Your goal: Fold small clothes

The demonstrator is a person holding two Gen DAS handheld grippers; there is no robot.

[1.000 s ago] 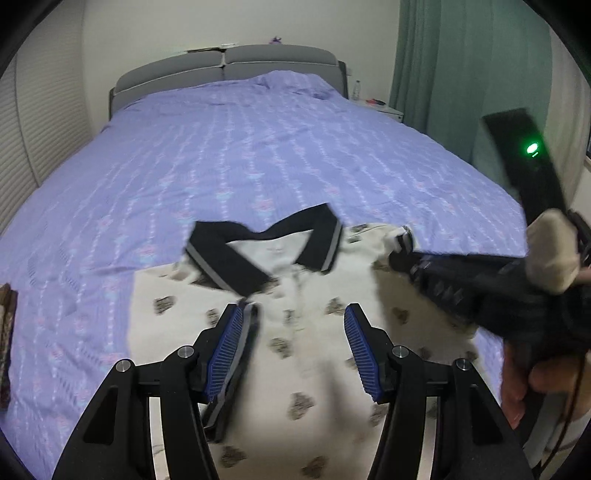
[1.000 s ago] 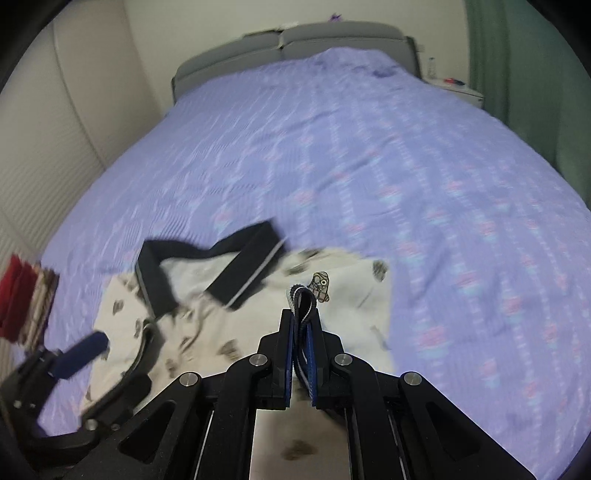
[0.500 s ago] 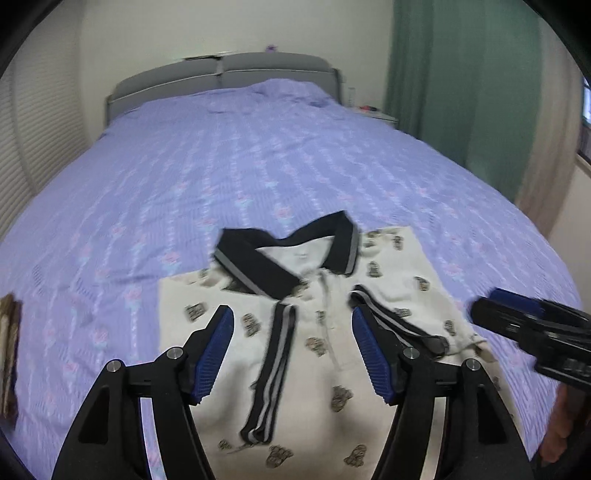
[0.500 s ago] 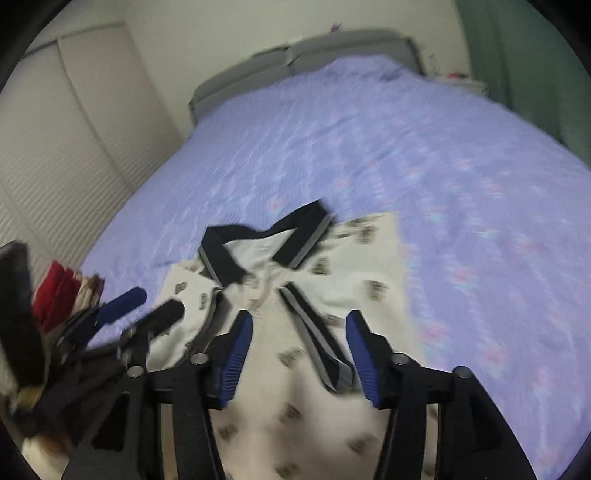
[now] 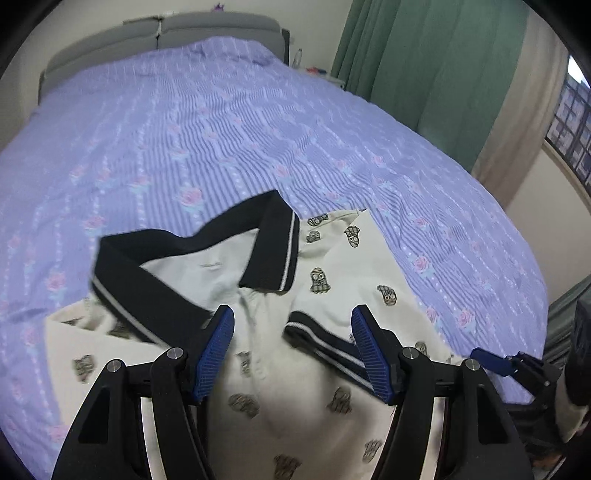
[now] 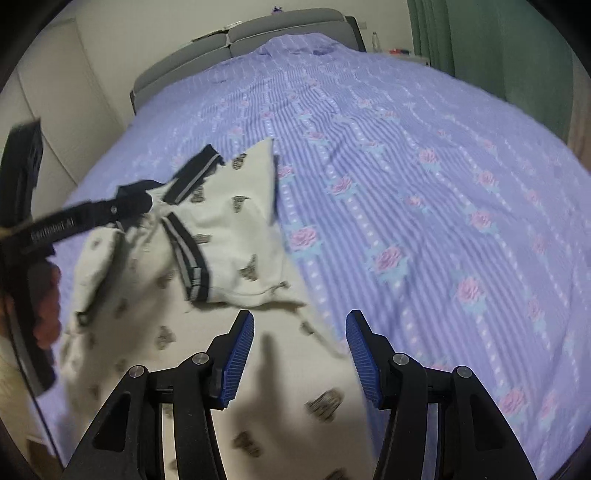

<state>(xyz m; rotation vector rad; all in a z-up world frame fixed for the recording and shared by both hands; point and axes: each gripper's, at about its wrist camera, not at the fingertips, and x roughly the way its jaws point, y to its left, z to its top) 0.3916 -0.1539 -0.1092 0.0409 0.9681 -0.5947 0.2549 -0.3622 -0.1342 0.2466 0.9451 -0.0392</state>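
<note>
A small cream polo shirt (image 5: 325, 258), printed with little cartoon figures and trimmed with a black collar (image 5: 155, 280), lies on a lilac bedspread (image 5: 221, 122) patterned with pink roses, at the near edge of the bed. In the left wrist view the shirt fills the lower middle of the picture, its collar spread open toward 11 o'clock and 1 black-and-grey striped sleeve cuff (image 5: 325, 347) folded inward across the chest at about 4 o'clock from the collar. The left gripper (image 5: 291, 354) hangs above the shirt's front with its 2 blue-padded fingers (image 5: 216, 350) spread wide, holding nothing; whether the pads brush the fabric cannot be told.

In the right wrist view the right gripper (image 6: 299, 358) is likewise released, its 2 fingers well apart over the shirt's lower right edge, where cream cloth meets the bedspread. The shirt (image 6: 236, 236) stretches away toward 10 o'clock (blurred in places), with the folded sleeve's striped cuff (image 6: 188, 258) lying on top of the body. The left gripper (image 6: 129, 203) shows at 9 o'clock in this view, above the collar area, with the person's hand (image 6: 44, 295) on its handle.

A grey padded headboard (image 5: 162, 33) closes the bed at 12 o'clock, and green curtains (image 5: 424, 62) hang at 1 o'clock.
</note>
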